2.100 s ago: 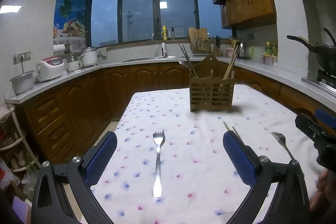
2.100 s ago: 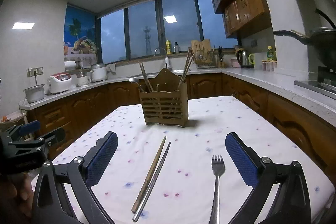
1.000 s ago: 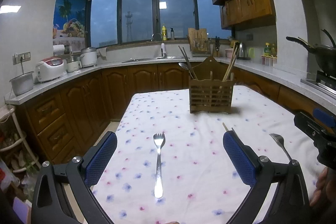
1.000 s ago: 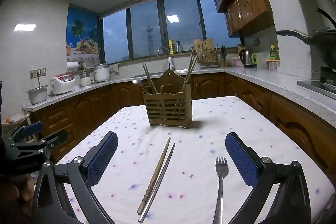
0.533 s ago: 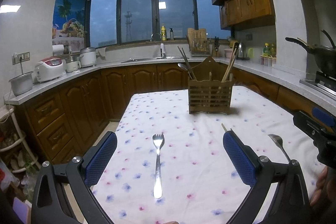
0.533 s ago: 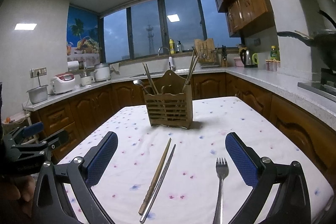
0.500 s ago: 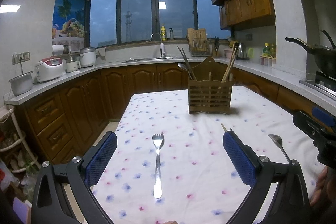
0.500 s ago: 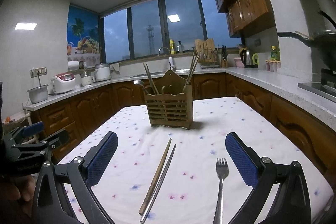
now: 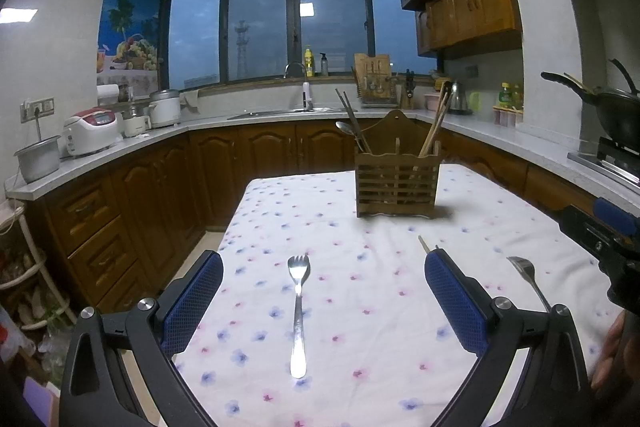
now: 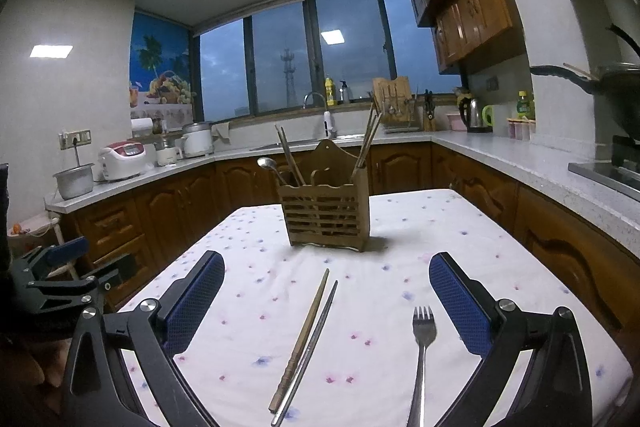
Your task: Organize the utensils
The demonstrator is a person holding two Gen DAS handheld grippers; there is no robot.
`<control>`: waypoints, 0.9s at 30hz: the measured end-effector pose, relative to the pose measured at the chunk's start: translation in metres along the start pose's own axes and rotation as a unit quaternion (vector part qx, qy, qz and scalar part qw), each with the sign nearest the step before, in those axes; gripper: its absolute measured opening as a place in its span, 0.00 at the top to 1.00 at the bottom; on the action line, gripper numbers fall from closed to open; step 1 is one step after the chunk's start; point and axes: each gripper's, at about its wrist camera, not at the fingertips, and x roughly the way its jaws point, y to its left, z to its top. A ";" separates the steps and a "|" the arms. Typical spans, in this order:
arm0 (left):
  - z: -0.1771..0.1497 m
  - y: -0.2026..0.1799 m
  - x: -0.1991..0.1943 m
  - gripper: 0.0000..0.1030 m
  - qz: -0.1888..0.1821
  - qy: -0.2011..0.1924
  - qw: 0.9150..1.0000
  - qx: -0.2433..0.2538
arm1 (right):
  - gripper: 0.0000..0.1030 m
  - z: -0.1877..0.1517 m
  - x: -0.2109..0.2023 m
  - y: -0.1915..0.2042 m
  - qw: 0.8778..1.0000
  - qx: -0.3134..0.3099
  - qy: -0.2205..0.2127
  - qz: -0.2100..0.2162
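Kitchen table [image 9: 472, 195] under a flowered cloth, with a slatted wooden holder [image 9: 396, 185] standing toward its far end, already holding chopsticks and a spoon. Short of the holder lie a fork [image 9: 297, 311], a pair of chopsticks [image 10: 308, 339] and a second fork [image 10: 420, 351], none touching it. The left gripper [image 9: 322, 297] hangs wide open around the first fork; the right gripper [image 10: 326, 301] gapes, empty, over the chopsticks. Thin metal lying flat could slip from the pads, or the cloth could bunch and get pinched. A careless drop-in might tip the holder.
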 end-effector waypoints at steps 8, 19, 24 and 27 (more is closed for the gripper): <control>0.002 0.000 0.000 0.01 0.000 0.003 1.000 -0.004 | 0.00 0.004 0.001 -0.001 1.000 0.003 0.002 0.005; 0.005 -0.002 0.001 0.01 0.001 0.002 1.000 -0.004 | 0.00 0.007 0.003 0.001 1.000 0.002 0.005 0.010; 0.005 -0.002 0.002 0.01 0.000 0.003 1.000 -0.004 | 0.00 0.007 0.003 0.001 1.000 0.003 0.005 0.010; 0.005 -0.002 0.002 0.01 0.000 0.004 1.000 -0.005 | 0.00 0.008 0.005 0.001 1.000 0.003 0.007 0.012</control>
